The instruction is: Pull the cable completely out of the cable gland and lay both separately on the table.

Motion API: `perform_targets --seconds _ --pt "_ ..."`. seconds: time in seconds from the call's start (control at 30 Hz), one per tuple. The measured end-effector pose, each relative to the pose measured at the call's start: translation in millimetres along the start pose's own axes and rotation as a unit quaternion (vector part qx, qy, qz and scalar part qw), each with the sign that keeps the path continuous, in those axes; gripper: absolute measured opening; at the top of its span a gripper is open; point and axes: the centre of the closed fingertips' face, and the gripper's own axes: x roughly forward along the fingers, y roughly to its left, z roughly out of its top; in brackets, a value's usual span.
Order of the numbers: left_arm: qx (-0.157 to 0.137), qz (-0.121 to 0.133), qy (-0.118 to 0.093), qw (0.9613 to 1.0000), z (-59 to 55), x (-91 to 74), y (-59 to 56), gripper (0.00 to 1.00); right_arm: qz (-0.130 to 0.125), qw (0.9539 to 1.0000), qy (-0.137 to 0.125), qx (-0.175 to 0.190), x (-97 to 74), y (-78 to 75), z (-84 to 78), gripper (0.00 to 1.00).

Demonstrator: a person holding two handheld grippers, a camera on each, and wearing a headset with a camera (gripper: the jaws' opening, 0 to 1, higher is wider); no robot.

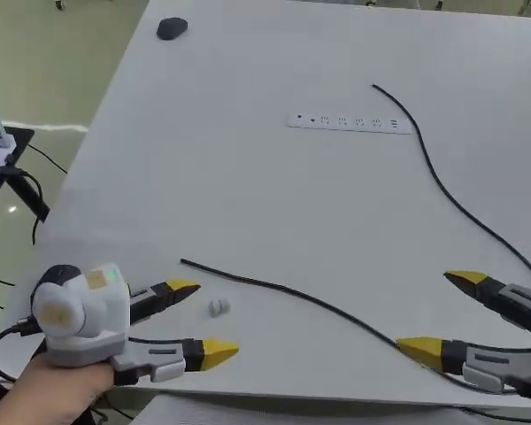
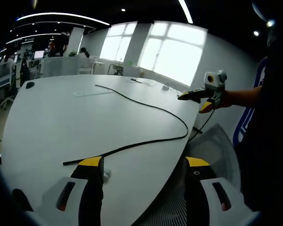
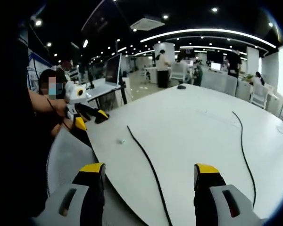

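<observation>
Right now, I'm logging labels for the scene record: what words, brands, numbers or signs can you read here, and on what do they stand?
No text here can be read.
On the power strip: small dark marks beside the sockets, too small and blurred to read.
On the cable, the cable gland and the table: no print visible.

Head view bright, even; soft faint shadows on table [image 1: 248, 204]; left gripper view backlit by blown-out windows [image 2: 174, 56], foreground dim; right gripper view lit by ceiling strips [image 3: 207, 31]; fisheye bends edges; slight blur throughout.
</observation>
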Motion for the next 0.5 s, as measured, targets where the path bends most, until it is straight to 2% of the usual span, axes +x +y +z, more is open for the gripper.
perform_targets --seconds 0.1,0.23,0.3,0.37,0.5 --pt "0.002 0.004 0.009 0.9999 -3.6 -1.7 -5.1 0.76 -0.002 0.9999 0.009 0.007 -1.5 1.0 -15.4 0.81" --pt "0.023 0.013 0.048 0.9985 -19.6 -4.5 -7.1 0.79 0.000 0.9994 0.025 0.025 -4.5 -4.0 -38.6 0.85" --pt "0.029 0.015 0.047 0.9984 -20.6 -5.1 -8.7 0.82 0.013 0.9984 0.042 0.036 -4.0 -3.8 -53.9 0.91" --pt "0.033 0.019 0.055 0.9977 -23.6 -6.2 -9.1 0.84 0.022 0.9975 0.065 0.018 -4.1 -1.1 -63.8 0.93" --pt "0.033 0.018 0.061 0.9974 -26.3 -7.9 -10.1 0.89 0.031 0.9974 0.063 0.015 -2.5 2.7 -62.3 0.96"
